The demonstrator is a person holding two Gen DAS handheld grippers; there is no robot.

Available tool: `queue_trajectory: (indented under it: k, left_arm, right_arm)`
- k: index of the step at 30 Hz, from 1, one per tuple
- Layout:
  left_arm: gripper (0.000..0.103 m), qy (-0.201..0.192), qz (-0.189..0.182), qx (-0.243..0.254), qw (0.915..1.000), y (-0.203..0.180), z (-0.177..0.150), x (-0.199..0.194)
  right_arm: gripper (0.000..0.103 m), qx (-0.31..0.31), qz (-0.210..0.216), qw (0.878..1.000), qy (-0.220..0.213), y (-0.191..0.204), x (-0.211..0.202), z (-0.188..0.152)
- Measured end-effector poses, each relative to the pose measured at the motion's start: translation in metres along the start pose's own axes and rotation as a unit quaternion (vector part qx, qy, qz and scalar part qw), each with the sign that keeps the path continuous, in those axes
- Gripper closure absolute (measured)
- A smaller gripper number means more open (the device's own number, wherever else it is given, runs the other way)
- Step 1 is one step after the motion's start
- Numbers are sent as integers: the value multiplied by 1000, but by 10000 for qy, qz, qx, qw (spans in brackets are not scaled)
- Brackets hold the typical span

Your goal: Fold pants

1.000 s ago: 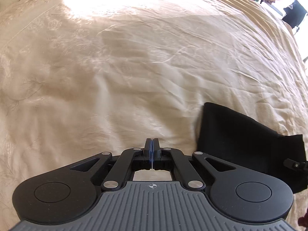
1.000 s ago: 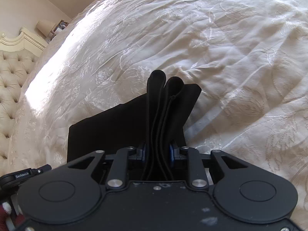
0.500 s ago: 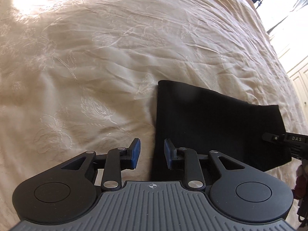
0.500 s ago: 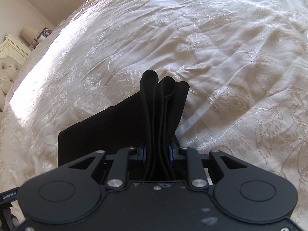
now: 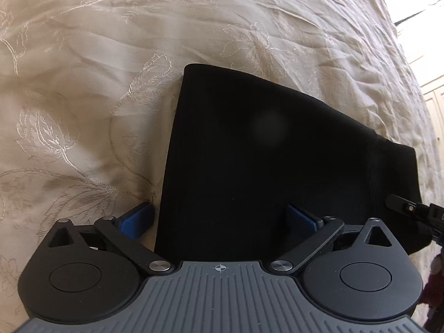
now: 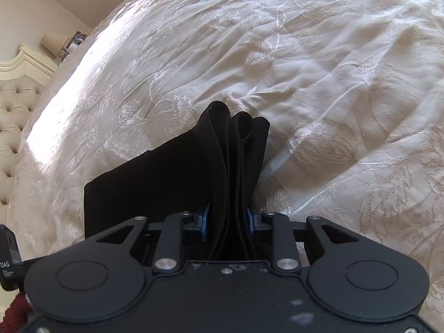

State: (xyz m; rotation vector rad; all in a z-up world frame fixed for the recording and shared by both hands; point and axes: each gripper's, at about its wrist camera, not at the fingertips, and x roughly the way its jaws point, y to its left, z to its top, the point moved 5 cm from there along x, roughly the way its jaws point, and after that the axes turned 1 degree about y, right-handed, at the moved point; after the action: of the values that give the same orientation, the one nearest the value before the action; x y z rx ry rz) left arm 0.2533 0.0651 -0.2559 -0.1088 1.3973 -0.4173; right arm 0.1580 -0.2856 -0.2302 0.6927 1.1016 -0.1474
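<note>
The black pants [image 5: 263, 152] lie folded flat on the cream embroidered bedspread [image 5: 97, 83]. My left gripper [image 5: 219, 217] hovers close over their near left corner, jaws opening wide. Its left pad [image 5: 136, 219] is over the bedspread just off the pants' edge, and the right pad [image 5: 302, 217] is over the cloth, neither pressing. At the other end, my right gripper [image 6: 227, 219] has the bunched folds of the pants [image 6: 230, 144] standing up between its pads. Its jaws are opening, and the cloth still fills the gap. The right gripper's tip [image 5: 410, 211] shows at the left wrist view's right edge.
A tufted headboard [image 6: 14, 116] and a bedside lamp [image 6: 54, 43] stand at the far left in the right wrist view. Pale cupboard doors [image 5: 435, 97] lie beyond the bed's right side. A red sleeve [image 6: 16, 312] shows at the lower left. Wrinkled bedspread [image 6: 333, 69] stretches all around.
My left gripper came down and to the right over the pants' left edge, and its jaws went from shut to wide open. The right gripper's jaws widened a little around the folds.
</note>
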Motion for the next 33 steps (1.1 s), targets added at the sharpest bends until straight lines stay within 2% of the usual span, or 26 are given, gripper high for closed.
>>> queue_trajectory:
  k: [7, 12, 16, 18, 19, 21, 22, 24, 27, 30, 33]
  left_arm:
    - [0, -146, 391, -135, 9990, -8, 4, 6]
    - [0, -442, 290, -115, 9985, -2, -5, 2]
    - [0, -445, 362, -244, 9981, -3, -8, -3]
    - [20, -515, 374, -183, 9978, -12, -7, -9]
    - [27, -568, 395, -145, 9975, -14, -10, -14]
    - [57, -689, 486, -135, 9963, -18, -13, -27]
    - [64, -713, 474, -166, 9962, -15, -15, -31]
    - [82, -720, 148, -401, 9965, -7, -15, -39]
    - [85, -784, -85, -723, 9943, -3, -16, -49]
    - [87, -960, 97, -481, 9942, -13, -18, -61]
    - [89, -1174, 204, -327, 9923, -18, -20, -78]
  right_arm:
    - [64, 0, 117, 9999, 83, -14, 12, 2]
    - [61, 115, 221, 9996, 101, -23, 18, 3]
    - [60, 191, 259, 9994, 102, -25, 19, 3]
    - [60, 208, 255, 9994, 104, -25, 19, 3]
    - [60, 208, 246, 9994, 109, -25, 19, 3]
    - [60, 178, 216, 9995, 121, -23, 18, 4]
    - [60, 161, 198, 9996, 120, -23, 17, 4]
    - [60, 126, 145, 9998, 104, -20, 16, 3]
    - [60, 57, 45, 9999, 84, -15, 15, 3]
    - [63, -25, -73, 9999, 69, -7, 12, 3]
    - [75, -160, -5, 9999, 41, 8, 5, 2]
